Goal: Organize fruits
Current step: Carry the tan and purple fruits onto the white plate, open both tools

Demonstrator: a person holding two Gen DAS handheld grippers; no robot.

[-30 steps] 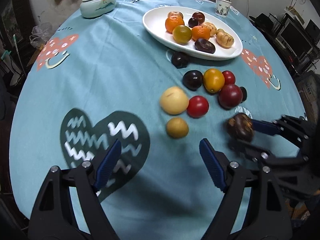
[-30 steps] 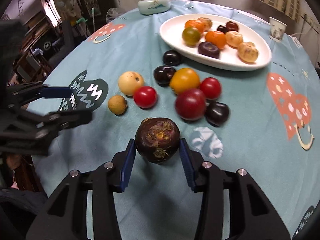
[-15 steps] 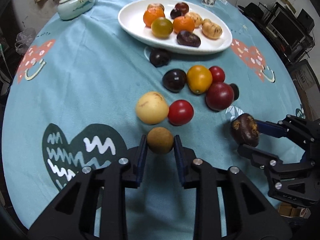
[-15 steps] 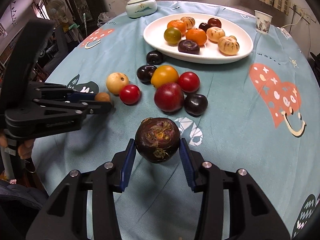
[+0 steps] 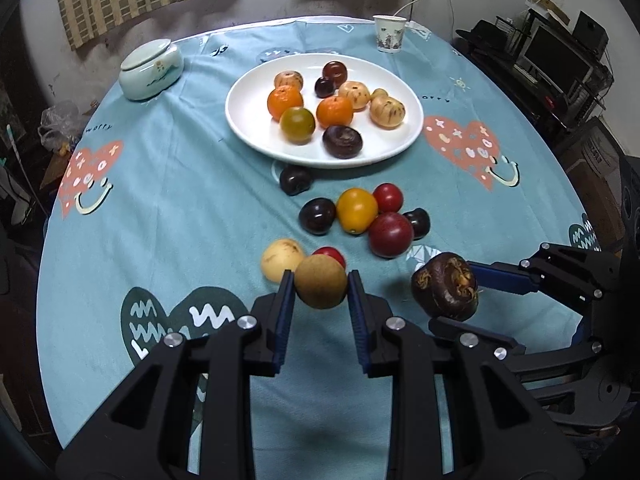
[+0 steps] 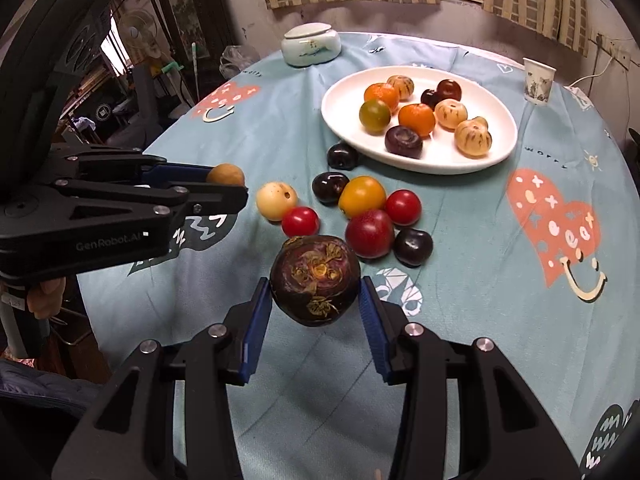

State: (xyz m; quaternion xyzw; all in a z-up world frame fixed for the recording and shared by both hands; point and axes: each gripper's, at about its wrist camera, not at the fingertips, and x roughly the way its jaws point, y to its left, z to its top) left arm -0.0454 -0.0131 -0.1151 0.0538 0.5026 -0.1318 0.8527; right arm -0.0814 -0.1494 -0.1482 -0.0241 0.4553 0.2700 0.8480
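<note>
Your left tongs (image 5: 321, 285) grip the small brown fruit (image 5: 321, 287) clear of the tabletop (image 5: 168, 208), their blue pads pressed against its sides. Your right tongs (image 6: 316, 293) clamp the dark purple mangosteen (image 6: 315, 280) the same way — it hangs above the teal cloth, at three o'clock from the brown fruit in the left wrist view. Behind the brown fruit, at about eleven o'clock, lies a pale yellow fruit (image 5: 282, 260) with a small red one (image 5: 330, 255) touching it. Further toward twelve, a loose cluster — orange tomato (image 5: 356, 210), red plum (image 5: 390, 235), dark plums — sits near the white plate (image 5: 248, 120), which already carries several fruits.
</note>
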